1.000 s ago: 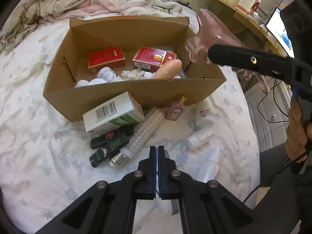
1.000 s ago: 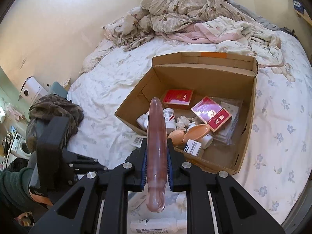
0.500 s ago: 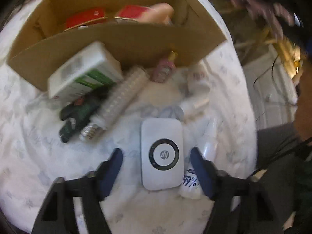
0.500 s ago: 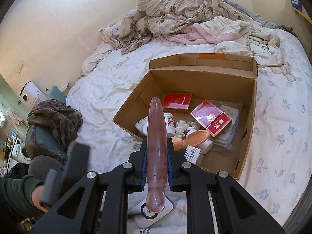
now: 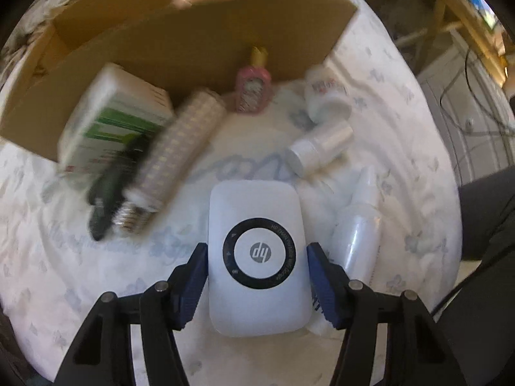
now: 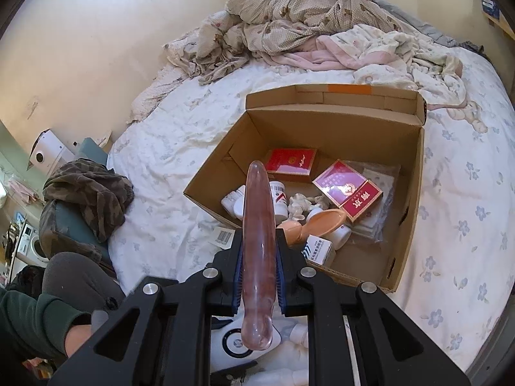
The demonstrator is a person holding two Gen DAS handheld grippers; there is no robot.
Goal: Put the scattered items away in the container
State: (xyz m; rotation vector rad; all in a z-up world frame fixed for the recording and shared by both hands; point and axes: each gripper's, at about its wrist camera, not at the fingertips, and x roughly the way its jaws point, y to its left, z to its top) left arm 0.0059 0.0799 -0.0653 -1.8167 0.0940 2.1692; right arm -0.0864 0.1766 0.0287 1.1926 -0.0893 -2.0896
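My left gripper (image 5: 256,268) is open, its blue pads on either side of a white HP device (image 5: 257,254) that lies flat on the bed; whether the pads touch it I cannot tell. My right gripper (image 6: 258,276) is shut on a translucent pink rod (image 6: 259,244) and holds it above the near edge of the open cardboard box (image 6: 408,193). The box holds red cigarette packs (image 6: 349,193), white bottles and a peach scoop (image 6: 325,222). The box's near wall (image 5: 180,41) also shows in the left wrist view.
In front of the box lie a green-white carton (image 5: 112,122), an LED corn bulb (image 5: 173,154), dark lighters (image 5: 112,180), a pink perfume bottle (image 5: 252,88) and white bottles (image 5: 322,151). Crumpled bedding (image 6: 305,29) lies beyond the box. A chair with camouflage clothes (image 6: 87,196) stands left.
My left gripper opened, dropped toward the bed and came around the white HP device. My right gripper moved slightly toward the box with the pink rod still held.
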